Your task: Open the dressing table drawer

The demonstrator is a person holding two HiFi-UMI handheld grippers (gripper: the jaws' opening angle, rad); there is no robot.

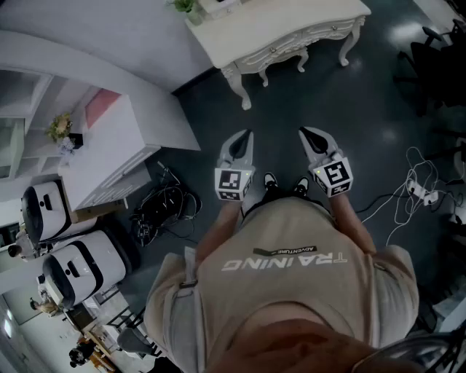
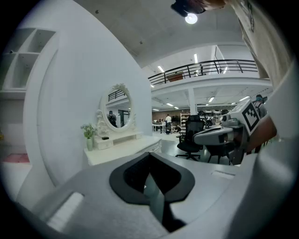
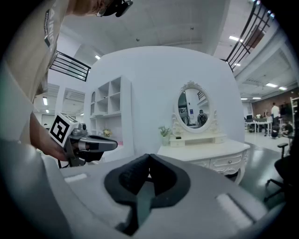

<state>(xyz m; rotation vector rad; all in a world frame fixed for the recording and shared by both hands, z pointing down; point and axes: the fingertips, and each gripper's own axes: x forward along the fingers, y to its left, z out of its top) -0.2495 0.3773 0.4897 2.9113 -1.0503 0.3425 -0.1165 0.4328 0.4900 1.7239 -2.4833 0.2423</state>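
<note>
One dressing table (image 1: 291, 25); two closed empty grippers: left gripper (image 1: 244, 138), right gripper (image 1: 307, 135)

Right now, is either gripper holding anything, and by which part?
Nothing is held: the left gripper and the right gripper both have jaws together and empty.

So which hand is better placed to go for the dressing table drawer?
Right, marginally. Both tongs are shut, short of the dressing table, but the right tongs line up with the drawer front; the left tongs face its leg.
</note>
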